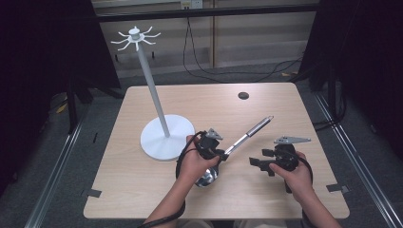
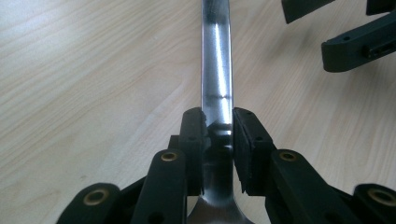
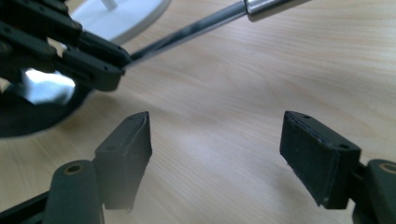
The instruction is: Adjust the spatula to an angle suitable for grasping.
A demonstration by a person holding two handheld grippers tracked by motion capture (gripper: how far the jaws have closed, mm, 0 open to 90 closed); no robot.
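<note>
A metal ladle (image 1: 247, 135) lies slanted over the wooden table (image 1: 266, 102), its shiny bowl (image 1: 207, 176) under the person's left hand and its handle pointing to the far right. My left gripper (image 1: 221, 154) is shut on the ladle's flat shaft (image 2: 216, 60), just above the bowl, with both pads (image 2: 245, 135) pressed against it. My right gripper (image 1: 259, 164) stands open to the right of the ladle, jaws pointing left at it, nothing between them (image 3: 217, 144). The right gripper view has the left gripper (image 3: 93, 60) and the ladle's shaft (image 3: 187, 32) beyond.
A white stand with a round base (image 1: 167, 137), a tall thin pole and a ring of hooks on top (image 1: 136, 38) rises at the left middle of the table. A dark round hole (image 1: 243, 95) sits near the far edge. Black curtains flank both sides.
</note>
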